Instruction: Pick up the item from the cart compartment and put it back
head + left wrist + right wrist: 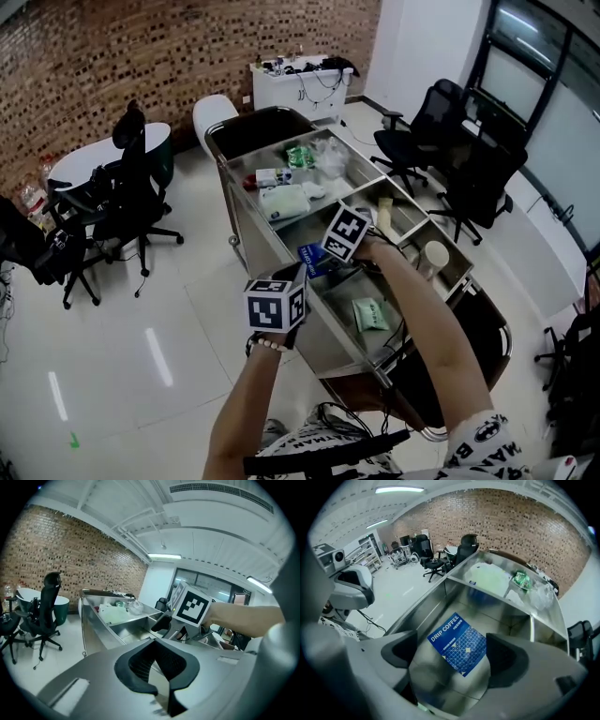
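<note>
A blue drip coffee box (458, 644) lies flat on the floor of the steel cart's (255, 223) middle compartment. In the head view the same box (312, 259) shows just below my right gripper's marker cube (346, 233). My right gripper (452, 657) hangs over the box, open wide. Its pads (400, 651) stand on either side of the box without pressing on it. My left gripper (157, 663) is held outside the cart's near side, its marker cube (277, 305) by the rim. It is shut, with nothing between its jaws.
A green packet (369, 315) lies in the near compartment and a white cup (435, 254) in the right one. The far compartment holds a white bag (285, 202), a green packet (300, 156) and clear plastic. Office chairs stand left (127, 197) and right (441, 127).
</note>
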`<state>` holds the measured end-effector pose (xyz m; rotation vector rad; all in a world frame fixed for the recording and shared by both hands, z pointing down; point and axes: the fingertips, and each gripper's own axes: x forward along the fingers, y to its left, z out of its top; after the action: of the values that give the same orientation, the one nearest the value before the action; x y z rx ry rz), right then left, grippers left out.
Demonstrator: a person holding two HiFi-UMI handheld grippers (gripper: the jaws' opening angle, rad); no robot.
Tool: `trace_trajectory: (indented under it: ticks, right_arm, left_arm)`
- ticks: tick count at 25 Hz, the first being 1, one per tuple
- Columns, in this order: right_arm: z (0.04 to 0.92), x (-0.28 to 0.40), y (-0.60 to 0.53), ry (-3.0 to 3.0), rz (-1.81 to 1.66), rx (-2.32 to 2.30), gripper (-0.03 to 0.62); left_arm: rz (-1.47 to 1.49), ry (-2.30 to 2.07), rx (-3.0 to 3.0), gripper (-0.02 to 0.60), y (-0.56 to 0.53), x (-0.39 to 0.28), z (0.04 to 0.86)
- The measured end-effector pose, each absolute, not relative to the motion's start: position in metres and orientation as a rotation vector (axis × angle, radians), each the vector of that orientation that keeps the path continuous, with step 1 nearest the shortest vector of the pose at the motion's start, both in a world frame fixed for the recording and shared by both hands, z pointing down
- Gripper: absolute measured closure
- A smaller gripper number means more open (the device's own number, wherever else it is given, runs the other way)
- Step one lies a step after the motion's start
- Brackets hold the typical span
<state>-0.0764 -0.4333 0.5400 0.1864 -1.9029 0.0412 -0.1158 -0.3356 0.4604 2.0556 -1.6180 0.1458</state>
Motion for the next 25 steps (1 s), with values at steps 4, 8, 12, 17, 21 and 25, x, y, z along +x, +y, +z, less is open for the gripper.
trace_trajectory:
  ticks: [4,8,12,17,21,25]
  right_arm:
    - [0.561,-0.079,-0.437,-1.838,0.07,0.159,0.121]
    - [0.579,-0.08,-0.444,-1.8,0.108,0.145,0.118]
    - [0.589,-0.079,-0.454,-1.77,0.104,0.148,0.118]
    - [0.601,-0.082,-0.451,-1.737,0.116,0.12,0.118]
    - [0.605,-0.08,-0.452,-1.696,0.082,0.125,0.118]
    - [0.604,-0.083,-0.447,-1.688,0.083,0.102,0.182]
  left_arm:
    - [0.152,-1.614,2.038,0.58,-0.341,-0.115,0.467]
    - [0.148,-1.609,2.022,0.58,-0.342,-0.114,0.475]
    - [0.159,-1.614,2.017,0.58,-0.343,-0.116,0.479]
    - [0.159,-1.626,2.012,0.58,-0.344,-0.118,0.477]
    - [0.145,-1.629,2.006,0.58,-0.343,-0.117,0.477]
    - [0.139,-1.63,1.997,0.58,-0.342,-0.116,0.479]
